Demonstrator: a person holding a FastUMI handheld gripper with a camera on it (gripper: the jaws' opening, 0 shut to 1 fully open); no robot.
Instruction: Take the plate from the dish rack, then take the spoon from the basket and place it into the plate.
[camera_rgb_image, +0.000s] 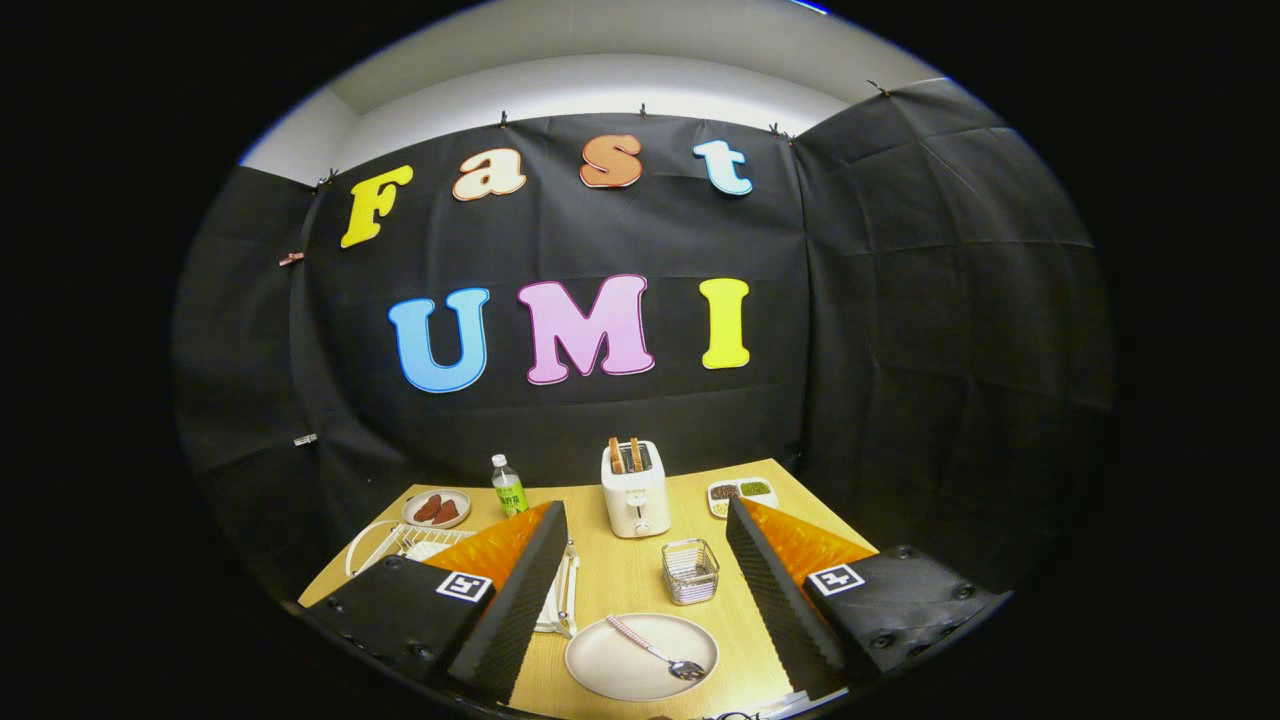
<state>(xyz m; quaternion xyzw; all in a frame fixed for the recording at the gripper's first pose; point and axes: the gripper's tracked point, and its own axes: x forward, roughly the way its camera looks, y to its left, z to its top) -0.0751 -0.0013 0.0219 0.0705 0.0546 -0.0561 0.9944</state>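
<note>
A pale round plate (630, 660) lies flat on the wooden table (620, 570), low between my two fingers. A spoon (655, 653) with a patterned handle rests in the plate, bowl toward the right finger. Just beyond the plate stands a small wire basket (690, 571), which looks empty. The white dish rack (410, 545) sits behind my left finger, partly hidden by it. My gripper (645, 590) is open and high above the table, its fingers (525, 590) wide apart with nothing between them.
A white toaster (636, 488) with two slices stands at the table's back middle. A small bottle (509, 486) and a plate of brown food (437, 509) are at the back left. A divided tray of grains (741, 493) is at the back right.
</note>
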